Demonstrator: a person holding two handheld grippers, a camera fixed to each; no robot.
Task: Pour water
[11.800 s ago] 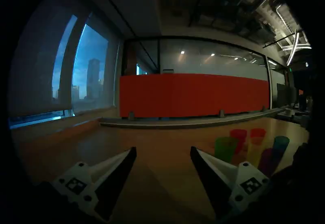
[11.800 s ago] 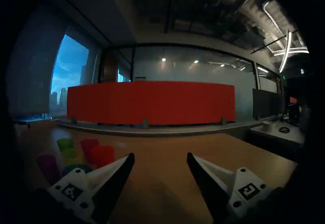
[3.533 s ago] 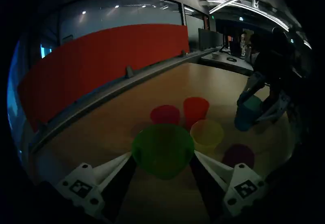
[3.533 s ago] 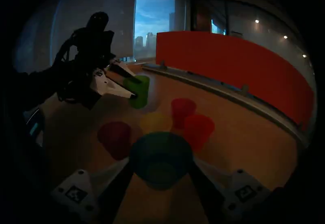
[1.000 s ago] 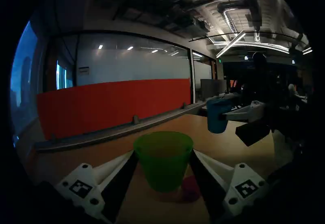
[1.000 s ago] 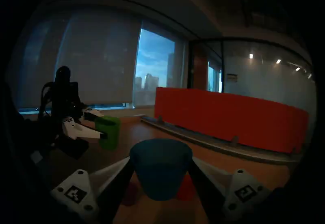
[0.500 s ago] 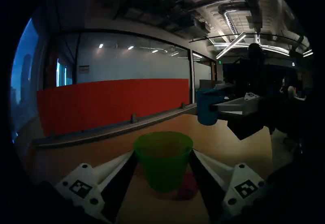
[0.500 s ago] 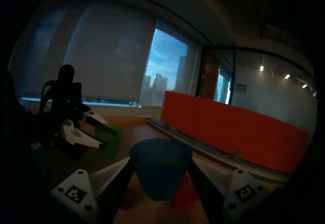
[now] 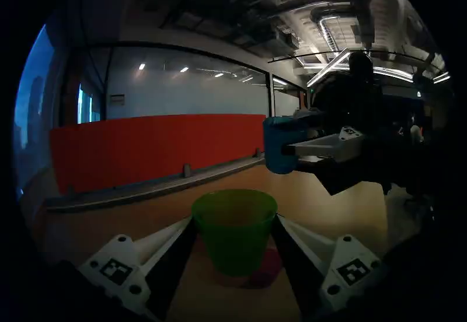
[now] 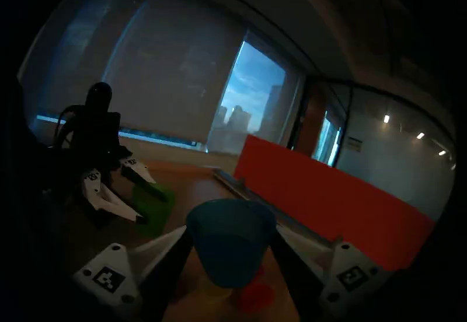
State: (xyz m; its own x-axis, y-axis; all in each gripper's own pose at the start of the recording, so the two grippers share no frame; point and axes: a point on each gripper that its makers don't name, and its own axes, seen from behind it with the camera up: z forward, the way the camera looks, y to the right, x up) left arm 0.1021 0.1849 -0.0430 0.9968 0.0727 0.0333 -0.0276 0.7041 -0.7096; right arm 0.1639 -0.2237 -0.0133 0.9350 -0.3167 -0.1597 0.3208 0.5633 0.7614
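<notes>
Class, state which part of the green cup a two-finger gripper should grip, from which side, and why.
Grip the green cup on its upper side wall, coming in level from the side, as the left gripper does. The cup is upright and tapers downward, so fingers on opposite walls catch under the wider rim and leave the mouth open for pouring.

Cup (image 9: 234, 231) between left tongs (image 9: 233, 219), second cup (image 9: 279, 146) higher, rightward
</notes>
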